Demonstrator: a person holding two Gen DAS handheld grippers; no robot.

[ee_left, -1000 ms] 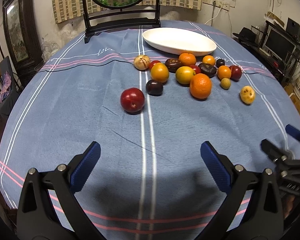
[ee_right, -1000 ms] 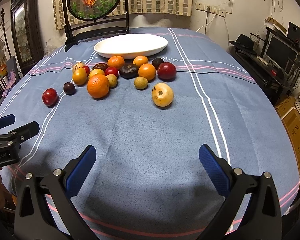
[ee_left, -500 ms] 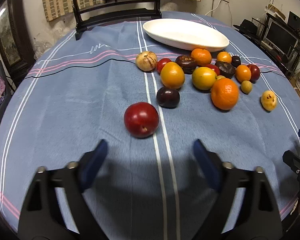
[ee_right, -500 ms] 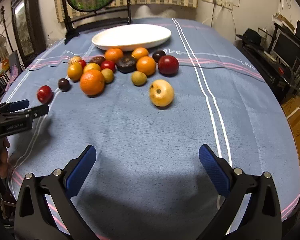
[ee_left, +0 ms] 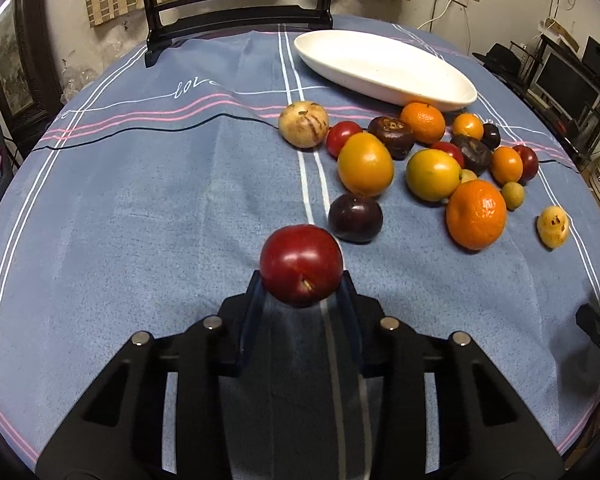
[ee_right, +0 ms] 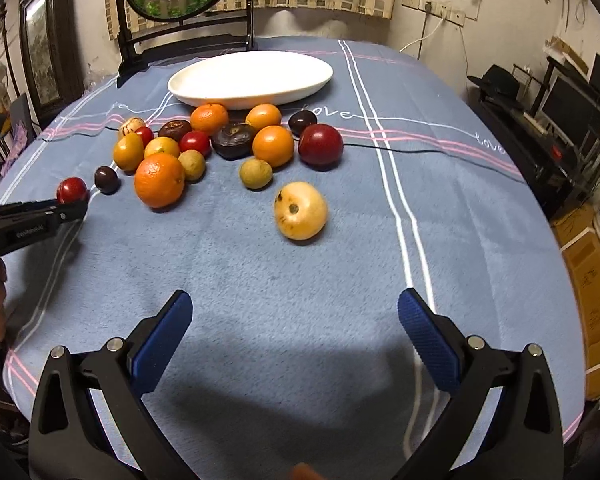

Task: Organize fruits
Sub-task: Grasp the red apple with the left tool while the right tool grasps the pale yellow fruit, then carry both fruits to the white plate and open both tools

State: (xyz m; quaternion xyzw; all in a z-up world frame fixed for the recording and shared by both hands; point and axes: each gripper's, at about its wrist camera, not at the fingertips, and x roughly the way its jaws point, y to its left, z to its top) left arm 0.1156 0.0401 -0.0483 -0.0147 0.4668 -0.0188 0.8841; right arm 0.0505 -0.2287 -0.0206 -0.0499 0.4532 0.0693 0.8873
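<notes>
My left gripper (ee_left: 302,280) fingers are closing on the red plum (ee_left: 301,264), low in the frame on the desk (ee_left: 140,200). Next, I'd lift it toward the white dish (ee_left: 384,68), upper right. My right gripper (ee_right: 296,320) hangs released.

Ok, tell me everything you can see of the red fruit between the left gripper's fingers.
The red fruit is round, smooth and glossy, deep red with a small pale stem stub near its lower front. It sits between the fingers of the left gripper, whose jaws are closing on its two sides; the pads appear to press it. It lies at the near left edge of the fruit group on the blue tablecloth, just in front of a dark purple fruit, apart from it. The right wrist view shows it behind the left gripper's tip.
</notes>
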